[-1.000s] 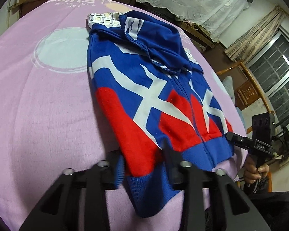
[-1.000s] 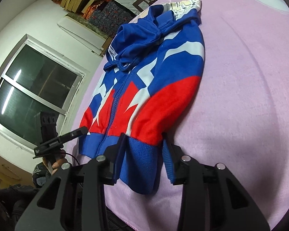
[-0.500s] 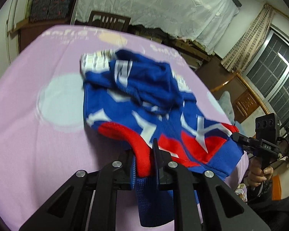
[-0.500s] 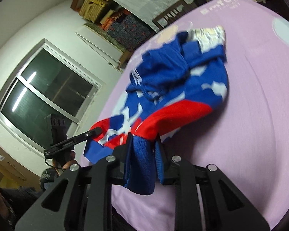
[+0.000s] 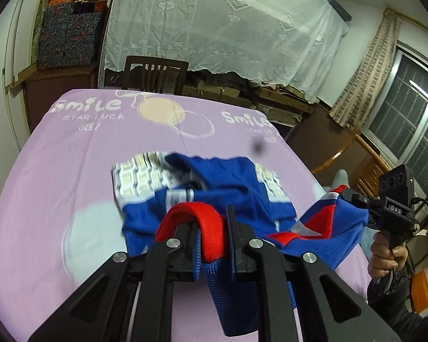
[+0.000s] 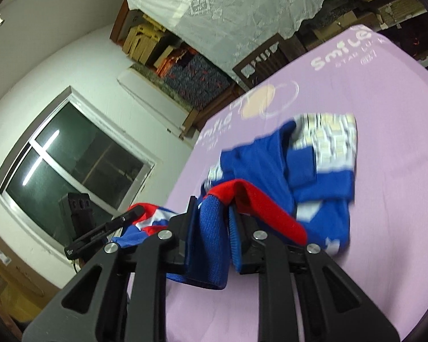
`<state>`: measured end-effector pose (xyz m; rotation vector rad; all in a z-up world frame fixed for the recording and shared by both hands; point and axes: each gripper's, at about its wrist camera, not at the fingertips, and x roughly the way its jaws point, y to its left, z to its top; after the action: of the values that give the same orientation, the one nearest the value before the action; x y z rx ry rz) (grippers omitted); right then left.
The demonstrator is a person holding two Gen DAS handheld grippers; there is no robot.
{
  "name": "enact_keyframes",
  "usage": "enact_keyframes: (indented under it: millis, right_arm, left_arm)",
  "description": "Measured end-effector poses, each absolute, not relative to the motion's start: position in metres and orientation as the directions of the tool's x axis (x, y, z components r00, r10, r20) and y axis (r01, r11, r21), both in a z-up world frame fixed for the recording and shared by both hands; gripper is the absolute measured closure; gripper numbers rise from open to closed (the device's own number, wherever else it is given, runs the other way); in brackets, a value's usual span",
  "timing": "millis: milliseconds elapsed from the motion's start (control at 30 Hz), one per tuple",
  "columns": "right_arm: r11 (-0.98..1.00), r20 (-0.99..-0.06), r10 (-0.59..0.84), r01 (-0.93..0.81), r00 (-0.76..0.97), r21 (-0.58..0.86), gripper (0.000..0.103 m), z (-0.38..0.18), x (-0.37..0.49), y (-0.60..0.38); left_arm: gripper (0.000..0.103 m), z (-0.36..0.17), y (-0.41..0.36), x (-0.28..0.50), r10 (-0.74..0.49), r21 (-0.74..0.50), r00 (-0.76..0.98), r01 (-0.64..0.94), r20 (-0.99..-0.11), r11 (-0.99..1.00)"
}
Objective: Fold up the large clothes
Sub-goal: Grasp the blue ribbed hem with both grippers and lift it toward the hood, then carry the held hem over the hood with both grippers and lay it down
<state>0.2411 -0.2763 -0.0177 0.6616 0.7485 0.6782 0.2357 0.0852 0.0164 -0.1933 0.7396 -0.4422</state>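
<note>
There, a purple sheet (image 5: 71, 171) covered the bed. On the sheet lay a blue and red jacket (image 5: 231, 182), its near edge lifted. The left claw (image 5: 212, 228) and right claw (image 6: 211, 213) each pinched that edge tight.

Jacket (image 5: 236, 188): royal blue body, red panels, white stripes; blue ribbed hem; lining or hood patch of white-and-cream checks with dark lines.
Desk cloth (image 5: 71, 156): lilac-pink, white "Smile" lettering, a peach disc ringed by white circles, pale bluish-white round patch.
Left tool (image 5: 212, 228) and right tool (image 6: 211, 213): matte black, silver screw heads.
Curtain (image 5: 214, 22): white lace, square motifs.
Chair (image 5: 155, 75): dark brown wood.
Stacked boxes (image 5: 68, 37): dark blue with orange-red flecks.
</note>
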Motion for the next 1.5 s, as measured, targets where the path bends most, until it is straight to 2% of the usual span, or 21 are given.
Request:
enact_keyframes:
  millis: [300, 433, 567, 800, 867, 933, 967, 1000, 1033, 1133, 1200, 1300, 1500]
  right_arm:
    - [0.602, -0.413, 0.716, -0.198, 0.562, 0.774, 0.084, -0.040, 0.356, -0.276]
    - [0.600, -0.457, 0.698, -0.103, 0.551, 0.793, 0.085, -0.077, 0.408, -0.280]
    - [0.583, -0.482, 0.696, -0.028, 0.532, 0.812, 0.085, -0.115, 0.442, -0.281]
    - [0.578, -0.527, 0.699, 0.052, 0.483, 0.814, 0.084, -0.168, 0.463, -0.276]
    - [0.566, -0.519, 0.707, 0.054, 0.481, 0.822, 0.084, -0.169, 0.464, -0.276]
    - [0.577, -0.512, 0.704, 0.023, 0.493, 0.816, 0.077, -0.159, 0.460, -0.276]
    - [0.586, -0.504, 0.699, -0.002, 0.507, 0.810, 0.068, -0.150, 0.456, -0.277]
    - [0.592, -0.499, 0.695, -0.018, 0.518, 0.806, 0.055, -0.142, 0.452, -0.277]
    - [0.593, -0.481, 0.693, -0.045, 0.537, 0.804, 0.051, -0.129, 0.446, -0.280]
    - [0.580, -0.422, 0.700, -0.114, 0.576, 0.807, 0.049, -0.099, 0.424, -0.286]
    - [0.594, -0.420, 0.689, -0.129, 0.591, 0.794, 0.049, -0.088, 0.412, -0.288]
    - [0.633, -0.448, 0.668, -0.137, 0.593, 0.762, 0.049, -0.078, 0.394, -0.288]
    - [0.700, -0.487, 0.613, -0.142, 0.622, 0.700, 0.050, -0.056, 0.365, -0.293]
  left_arm:
    - [0.088, -0.001, 0.084, 0.341, -0.428, -0.369, 0.633, 0.232, -0.645, 0.900]
    - [0.088, -0.035, 0.084, 0.390, -0.393, -0.365, 0.608, 0.177, -0.690, 0.914]
    - [0.088, -0.072, 0.074, 0.420, -0.338, -0.308, 0.585, 0.154, -0.738, 0.939]
    - [0.086, -0.114, 0.076, 0.440, -0.375, -0.360, 0.533, 0.137, -0.758, 0.923]
    - [0.086, -0.111, 0.077, 0.438, -0.372, -0.362, 0.531, 0.128, -0.762, 0.923]
    - [0.084, -0.107, 0.079, 0.433, -0.371, -0.366, 0.533, 0.119, -0.761, 0.923]
    - [0.082, -0.103, 0.082, 0.429, -0.373, -0.373, 0.533, 0.113, -0.759, 0.921]
    - [0.076, -0.096, 0.086, 0.423, -0.382, -0.388, 0.541, 0.110, -0.749, 0.915]
    - [0.070, -0.088, 0.091, 0.415, -0.395, -0.407, 0.557, 0.109, -0.731, 0.907]
    - [0.061, -0.067, 0.101, 0.397, -0.396, -0.422, 0.598, 0.103, -0.697, 0.901]
    - [0.056, -0.055, 0.102, 0.389, -0.362, -0.391, 0.619, 0.095, -0.697, 0.915]
    - [0.056, -0.025, 0.109, 0.377, -0.244, -0.279, 0.677, 0.058, -0.695, 0.958]
    - [0.056, 0.016, 0.114, 0.367, -0.129, -0.171, 0.723, 0.016, -0.678, 0.985]
